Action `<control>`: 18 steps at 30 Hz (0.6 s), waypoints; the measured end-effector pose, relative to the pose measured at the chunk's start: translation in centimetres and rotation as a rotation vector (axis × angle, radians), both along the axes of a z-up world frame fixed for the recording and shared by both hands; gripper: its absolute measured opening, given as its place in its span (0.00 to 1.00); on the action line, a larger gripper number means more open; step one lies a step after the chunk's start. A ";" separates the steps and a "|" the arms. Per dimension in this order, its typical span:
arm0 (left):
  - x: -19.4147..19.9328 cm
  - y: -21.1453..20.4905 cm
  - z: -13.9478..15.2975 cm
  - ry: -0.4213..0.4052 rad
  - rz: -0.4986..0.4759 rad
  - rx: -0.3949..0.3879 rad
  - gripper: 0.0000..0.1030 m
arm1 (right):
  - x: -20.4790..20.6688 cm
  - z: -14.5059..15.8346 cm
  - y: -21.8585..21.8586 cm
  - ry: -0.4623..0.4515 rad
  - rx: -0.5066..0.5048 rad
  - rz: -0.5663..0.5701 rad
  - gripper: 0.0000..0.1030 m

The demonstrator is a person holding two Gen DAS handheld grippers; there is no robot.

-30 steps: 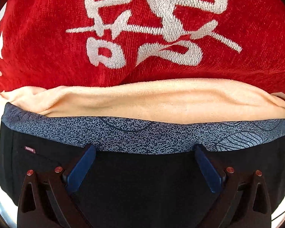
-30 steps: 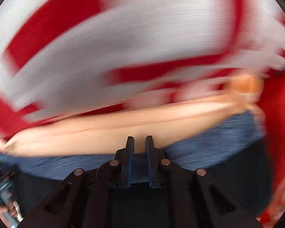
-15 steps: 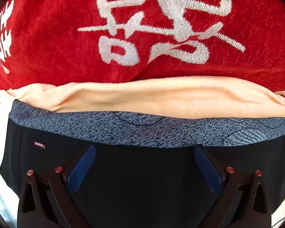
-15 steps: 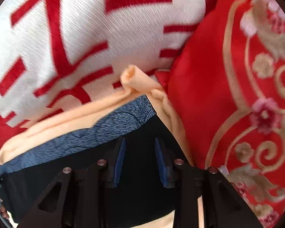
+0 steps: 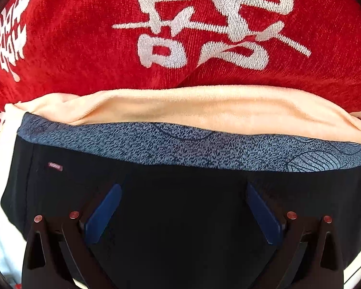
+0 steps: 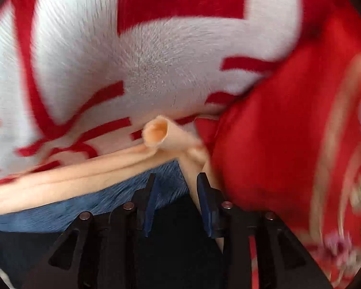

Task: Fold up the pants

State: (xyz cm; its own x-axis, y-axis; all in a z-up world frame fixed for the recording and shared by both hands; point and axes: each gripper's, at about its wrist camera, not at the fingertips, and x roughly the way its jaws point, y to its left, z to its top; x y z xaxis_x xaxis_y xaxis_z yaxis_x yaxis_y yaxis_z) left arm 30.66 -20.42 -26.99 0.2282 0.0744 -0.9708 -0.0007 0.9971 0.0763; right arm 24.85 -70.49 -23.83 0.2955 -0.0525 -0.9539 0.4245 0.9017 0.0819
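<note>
Black pants [image 5: 180, 228] with a speckled blue-grey waistband [image 5: 180, 149] lie flat on a peach cloth [image 5: 192, 106]. My left gripper [image 5: 183, 187] hangs over the black fabric just below the waistband, jaws wide open, nothing between them. In the right wrist view the right gripper [image 6: 177, 178] is over the waistband's right end [image 6: 84, 202], where black fabric [image 6: 175, 236] meets the peach cloth [image 6: 72, 178]. Its jaws are opening and the pads press on nothing. That view is motion-blurred.
A red blanket with white characters [image 5: 84, 48] lies beyond the peach cloth. In the right wrist view it shows white with red strokes [image 6: 132, 60]. A red embroidered cover [image 6: 288, 144] bulges close to the right of the pants' corner.
The right gripper's jaws went from nearly shut at the waistband to apart, and it moved toward the pants' right corner. The left gripper stayed open and drifted slightly over the pants.
</note>
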 end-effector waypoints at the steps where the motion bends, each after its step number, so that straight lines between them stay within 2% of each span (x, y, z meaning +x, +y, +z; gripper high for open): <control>1: -0.4 -0.2 0.3 0.003 0.000 0.008 1.00 | -1.2 0.9 0.6 -0.016 0.001 0.013 0.42; 2: -0.9 -0.1 0.6 -0.002 -0.006 0.012 1.00 | -2.5 1.5 1.1 -0.028 0.000 0.031 0.43; 4: -2.2 -0.2 1.5 -0.011 -0.020 0.016 1.00 | -4.5 1.7 3.2 -0.027 -0.006 0.086 0.56; 5: -2.8 -0.3 1.5 -0.003 -0.035 0.030 1.00 | -6.2 1.0 3.8 -0.006 -0.003 0.109 0.59; 7: -4.2 -0.1 0.8 0.019 -0.062 0.061 1.00 | -7.9 -1.5 4.8 0.094 -0.040 0.129 0.60; 9: -5.1 1.0 1.1 0.023 -0.040 0.044 1.00 | -9.5 -1.4 4.3 0.040 -0.057 0.082 0.60; 10: -5.4 1.6 1.4 0.035 -0.036 0.042 1.00 | -9.9 -0.9 4.1 0.069 -0.100 0.034 0.60; 13: -6.3 3.5 2.3 0.033 -0.034 0.063 1.00 | -10.8 1.4 3.6 0.072 -0.187 -0.056 0.62; 15: -7.0 5.4 3.1 0.029 -0.008 0.066 1.00 | -11.4 2.9 4.2 0.047 -0.158 -0.068 0.62; 18: -7.4 8.4 4.0 0.019 0.041 0.066 1.00 | -12.5 4.3 6.9 0.018 -0.027 -0.014 0.62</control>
State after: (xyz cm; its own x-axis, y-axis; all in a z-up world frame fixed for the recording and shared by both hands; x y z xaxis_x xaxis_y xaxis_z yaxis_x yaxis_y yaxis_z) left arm 23.21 -12.06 -22.95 0.2049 0.1472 -0.9676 -0.0394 0.9891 0.1421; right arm 12.31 -63.63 -19.54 0.2770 -0.0822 -0.9573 0.4380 0.8976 0.0496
